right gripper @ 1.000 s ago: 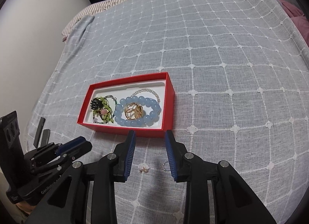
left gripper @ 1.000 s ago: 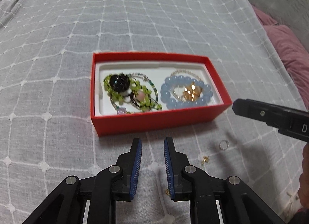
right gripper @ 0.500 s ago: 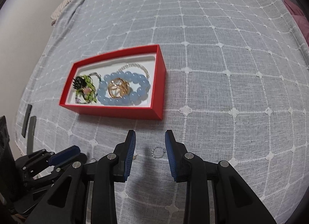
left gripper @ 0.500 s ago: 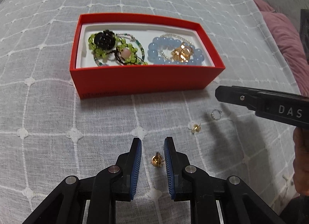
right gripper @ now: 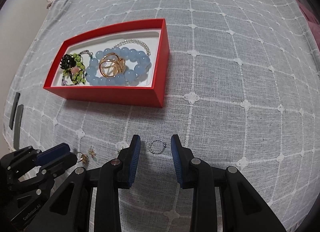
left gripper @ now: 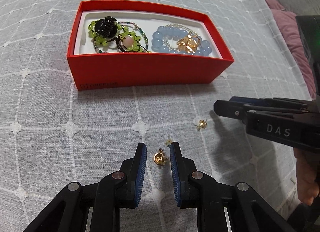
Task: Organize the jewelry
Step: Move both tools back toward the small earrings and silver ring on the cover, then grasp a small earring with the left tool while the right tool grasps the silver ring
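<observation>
One red box (left gripper: 144, 71) lies far on the cloth (left gripper: 40, 132), with three small gold earrings and one beaded ring (right gripper: 157, 147) near it. The left gripper (left gripper: 158, 157) is spread wide around one gold earring (left gripper: 159, 159) without touching it. The right gripper (right gripper: 155, 148) is also spread wide, with the ring between its fingers.

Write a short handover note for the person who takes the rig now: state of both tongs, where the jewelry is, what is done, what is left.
Left tongs: open, low over the bedspread, a gold earring between the fingers, not gripped.
Right tongs: open, a small silver beaded ring between the fingers, not gripped.
Done: in the red box lie a blue bead bracelet, a gold ring, a green bead bracelet and a black hair claw.
Left: earring, silver ring, a small stud and a gold charm, all on the cloth.
</observation>
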`<state>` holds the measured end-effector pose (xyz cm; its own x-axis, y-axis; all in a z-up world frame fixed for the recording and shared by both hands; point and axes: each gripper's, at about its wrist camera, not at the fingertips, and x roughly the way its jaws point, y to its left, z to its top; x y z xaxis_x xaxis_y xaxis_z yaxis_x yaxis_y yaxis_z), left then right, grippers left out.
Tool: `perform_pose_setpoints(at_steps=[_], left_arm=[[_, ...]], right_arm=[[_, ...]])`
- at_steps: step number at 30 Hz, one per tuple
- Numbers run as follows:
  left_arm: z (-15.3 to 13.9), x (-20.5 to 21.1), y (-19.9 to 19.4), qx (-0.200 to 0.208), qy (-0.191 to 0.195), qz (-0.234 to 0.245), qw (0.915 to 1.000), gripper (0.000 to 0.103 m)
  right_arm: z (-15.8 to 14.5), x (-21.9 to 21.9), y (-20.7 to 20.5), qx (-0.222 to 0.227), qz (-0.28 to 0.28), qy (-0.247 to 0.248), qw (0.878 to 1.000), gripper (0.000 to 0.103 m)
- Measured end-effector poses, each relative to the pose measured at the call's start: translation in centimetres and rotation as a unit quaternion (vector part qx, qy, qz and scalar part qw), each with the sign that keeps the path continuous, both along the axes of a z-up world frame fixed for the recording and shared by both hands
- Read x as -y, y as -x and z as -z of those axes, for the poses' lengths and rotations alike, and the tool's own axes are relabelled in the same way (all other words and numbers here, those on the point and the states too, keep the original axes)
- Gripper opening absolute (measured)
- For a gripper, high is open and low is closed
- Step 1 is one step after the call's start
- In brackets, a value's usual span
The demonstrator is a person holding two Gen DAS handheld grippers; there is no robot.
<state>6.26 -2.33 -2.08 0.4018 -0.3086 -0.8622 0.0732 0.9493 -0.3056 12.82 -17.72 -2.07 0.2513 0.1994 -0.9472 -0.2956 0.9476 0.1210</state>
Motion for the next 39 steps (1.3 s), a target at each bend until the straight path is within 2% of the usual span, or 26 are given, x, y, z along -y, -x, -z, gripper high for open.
perform_pose_setpoints(at_steps=[12,14,17,26,33,39], left_arm=[[0.4,0.7,-0.2,-0.004,-0.009,0.007,0.9999,0.017],[0.7,1.1,-0.2,-0.004,-0.015,0.010,0.9998,0.007],[0.9,1.6,-0.2,0.000,-0.025,0.013,0.9996,0.000],[0.3,1.0,-0.2,0.015,-0.019,0.004,0.9997,0.000],[0.1,0.3,-0.3,0.017,-0.009,-0.006,0.9998,0.000],[-0.1,-0.3,-0.3,0.022,-0.006,-0.013,0.9996,0.000]], right_arm=[[0.6,-0.9,-0.1,0.004,-0.009,0.022,1.000,0.034],[0.6,-1.2,-0.1,0.005,-0.012,0.025,1.000,0.034],[0.7,-1.7,-0.1,0.005,-0.012,0.026,1.000,0.033],[1.1,-2.4,0.4,0.010,-0.019,0.034,0.999,0.031],[1.1,-2.8,0.7,0.014,-0.026,0.038,0.999,0.021],[1.0,-3.1,0.8,0.015,-0.030,0.038,0.999,0.020]])
